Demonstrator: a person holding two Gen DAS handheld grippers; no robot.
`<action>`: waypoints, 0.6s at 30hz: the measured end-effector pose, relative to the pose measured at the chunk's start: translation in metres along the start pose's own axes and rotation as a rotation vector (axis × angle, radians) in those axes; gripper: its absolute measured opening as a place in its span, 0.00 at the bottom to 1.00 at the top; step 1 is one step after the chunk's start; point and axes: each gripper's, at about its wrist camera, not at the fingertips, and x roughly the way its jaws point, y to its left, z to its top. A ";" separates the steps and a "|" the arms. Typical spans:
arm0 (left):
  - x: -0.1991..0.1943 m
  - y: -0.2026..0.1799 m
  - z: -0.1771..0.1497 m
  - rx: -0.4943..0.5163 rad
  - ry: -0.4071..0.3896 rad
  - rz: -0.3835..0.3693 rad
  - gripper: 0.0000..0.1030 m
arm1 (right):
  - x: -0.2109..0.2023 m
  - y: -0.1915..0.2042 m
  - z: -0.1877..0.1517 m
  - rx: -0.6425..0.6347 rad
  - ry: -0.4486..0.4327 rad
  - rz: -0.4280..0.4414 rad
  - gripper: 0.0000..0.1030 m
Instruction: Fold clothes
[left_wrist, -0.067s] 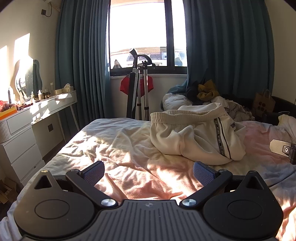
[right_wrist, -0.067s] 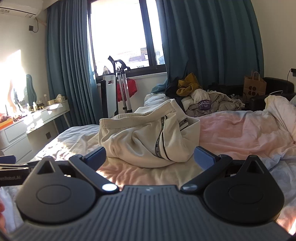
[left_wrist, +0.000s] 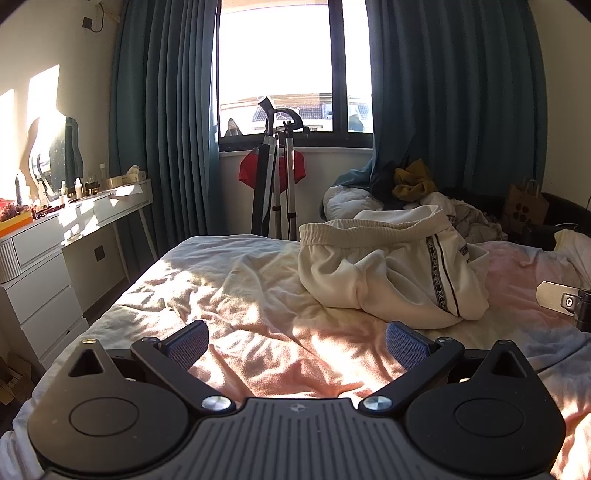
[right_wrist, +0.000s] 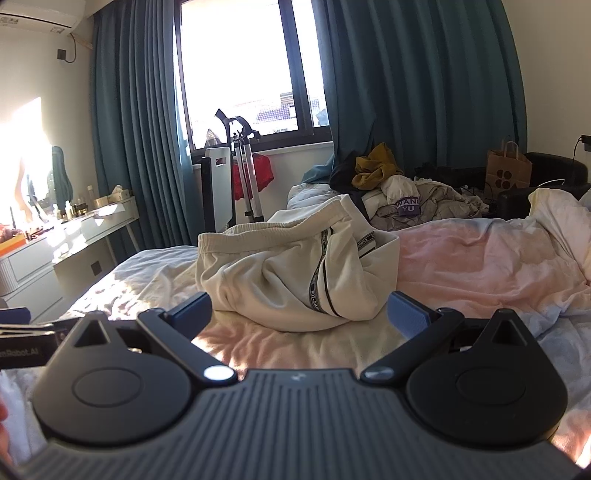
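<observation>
Fingers of both grippers spread wide, gripping nothing, over the bed (left_wrist: 229, 295).
Cream sweatpants (left_wrist: 388, 273) lie crumpled in a heap mid-bed, elastic waistband up, printed stripe down one leg. Left gripper (left_wrist: 297, 341) hovers short of them, above bare sheet; right gripper (right_wrist: 299, 312) sits just before the heap, pads (right_wrist: 408, 314) clear of the cloth.

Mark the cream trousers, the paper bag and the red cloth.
cream trousers (right_wrist: 280, 280), right wrist view, front fabric.
paper bag (right_wrist: 508, 171), right wrist view, printed face.
red cloth (left_wrist: 249, 171), left wrist view, left part.
</observation>
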 end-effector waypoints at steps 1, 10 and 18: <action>0.000 0.000 0.000 -0.005 0.001 -0.001 1.00 | 0.000 0.000 0.000 0.000 0.001 -0.002 1.00; 0.001 -0.001 -0.003 -0.010 0.000 -0.010 1.00 | 0.001 0.001 -0.002 -0.017 0.002 -0.012 1.00; 0.004 -0.002 -0.004 -0.013 0.012 -0.024 1.00 | 0.003 0.002 -0.002 -0.042 0.005 -0.027 1.00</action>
